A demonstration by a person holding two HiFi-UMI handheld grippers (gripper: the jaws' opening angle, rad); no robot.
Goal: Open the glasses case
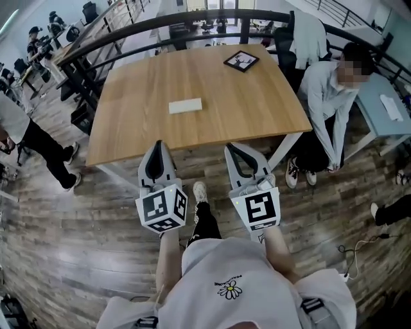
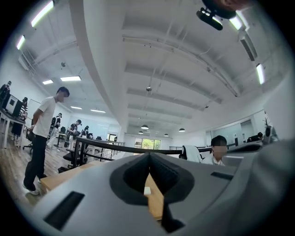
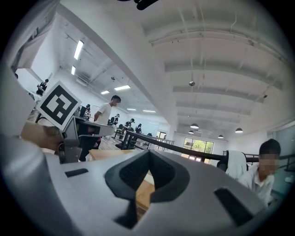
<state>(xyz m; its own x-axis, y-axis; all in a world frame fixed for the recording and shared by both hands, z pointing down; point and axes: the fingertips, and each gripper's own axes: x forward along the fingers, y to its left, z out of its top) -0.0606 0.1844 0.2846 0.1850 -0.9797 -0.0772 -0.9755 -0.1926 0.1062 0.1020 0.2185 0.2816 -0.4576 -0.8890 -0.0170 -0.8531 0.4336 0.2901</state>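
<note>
Shirt: white top [image 1: 231, 276] with a small daisy print, at the bottom of the head view, with both forearms reaching forward from it
Left gripper [image 1: 158, 144]: held in the person's left hand over the wooden floor [image 1: 96, 212], just short of the table's near edge, tips pointing toward the table; jaws closed together with nothing between them
Right gripper [image 1: 232, 149]: beside the left one and roughly parallel to it, also short of the near edge; jaws pressed shut and empty
Glasses case [image 1: 185, 105]: plain white oblong lying flat on the table, a little left of the middle, well apart from both grippers; closed as far as the head view shows; in the left gripper view it shows as a small white block beyond the closed jaws
Table [image 1: 257, 103]: light wood top on white legs
Framed picture [image 1: 241, 61]: dark square lying flat near the far right corner, well apart from the case
Seated person [image 1: 327, 96]: in pale clothes, just beside the table's right edge
Railing [image 1: 192, 19]: dark curved rail behind the far side of the table
</note>
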